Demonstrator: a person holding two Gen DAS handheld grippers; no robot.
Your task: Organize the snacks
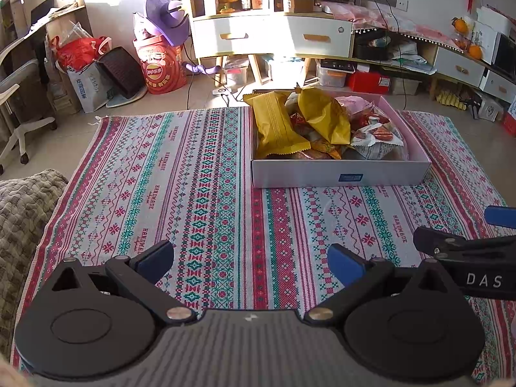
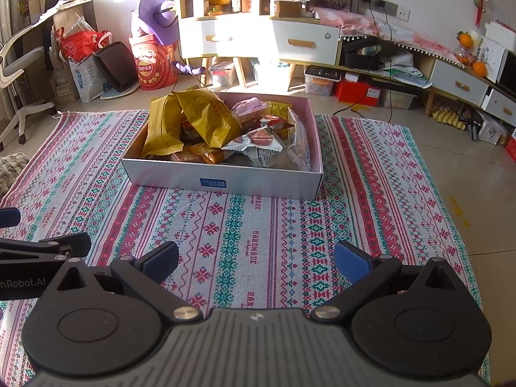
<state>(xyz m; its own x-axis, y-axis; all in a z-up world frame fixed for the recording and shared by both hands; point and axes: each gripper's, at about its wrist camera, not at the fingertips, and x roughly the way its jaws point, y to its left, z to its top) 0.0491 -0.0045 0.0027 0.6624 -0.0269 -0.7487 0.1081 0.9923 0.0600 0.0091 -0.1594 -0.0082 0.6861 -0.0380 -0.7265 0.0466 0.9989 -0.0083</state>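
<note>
A white cardboard box (image 1: 338, 175) (image 2: 222, 182) lies on a patterned cloth and is heaped with snack packets. Two yellow packets (image 1: 277, 122) (image 2: 206, 119) stick up on its left side. Red-and-white packets (image 1: 377, 133) (image 2: 261, 142) lie to their right, and a pink one (image 2: 246, 108) sits at the back. My left gripper (image 1: 251, 258) hovers open over the cloth, well short of the box, with nothing between its fingers. My right gripper (image 2: 256, 259) is open too and holds nothing. Each gripper shows at the edge of the other's view.
The striped cloth (image 1: 193, 193) (image 2: 371, 193) covers a tiled floor. A grey knitted blanket (image 1: 22, 213) lies at the left. Behind stand white drawer cabinets (image 1: 271, 35), a red snack bag (image 1: 163, 67), shopping bags and an office chair (image 1: 16, 109).
</note>
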